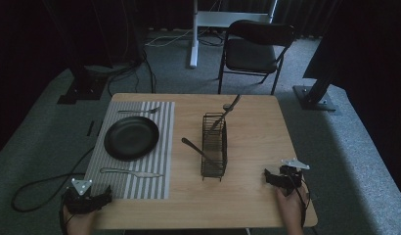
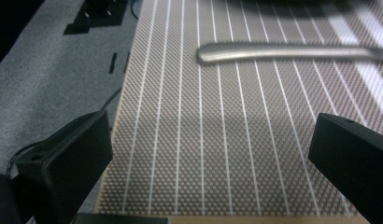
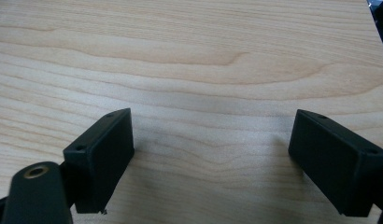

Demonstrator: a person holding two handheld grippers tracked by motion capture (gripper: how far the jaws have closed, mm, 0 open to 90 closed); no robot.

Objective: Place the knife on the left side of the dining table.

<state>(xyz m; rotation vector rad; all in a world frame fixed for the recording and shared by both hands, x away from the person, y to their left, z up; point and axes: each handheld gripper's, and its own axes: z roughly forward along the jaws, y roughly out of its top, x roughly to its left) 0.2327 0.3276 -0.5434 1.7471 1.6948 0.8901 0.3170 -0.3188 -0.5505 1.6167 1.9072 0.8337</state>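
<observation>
1. The knife (image 1: 131, 172) lies flat on the striped mat (image 1: 164, 147), on its near part, just in front of the plate (image 1: 131, 138). In the left tool view the knife handle (image 2: 283, 51) lies across the top of the picture, apart from the jaws.
2. The left tool (image 1: 98, 200) is at the near left corner of the tabletop (image 1: 257, 196), near the near edge of the mat and close to the knife, not touching it. Its jaws are spread wide, with nothing between them but the mat below.
3. The black plate sits in the middle of the mat. A fork (image 1: 138, 111) lies beyond the plate, at the far edge of the mat.
4. A wire rack (image 1: 214, 147) stands on the bare wood to the right of the mat. One utensil (image 1: 227, 111) leans out of its far end, and another utensil (image 1: 196, 149) sticks out of it toward the left.
5. The right tool (image 1: 273, 177) is at the near right of the tabletop, well apart from the rack and the mat. In the right tool view its jaws are spread wide over bare wood (image 3: 189, 70), and they hold nothing.
6. Beyond the tabletop a dark chair (image 1: 255, 51) stands on the grey floor.
</observation>
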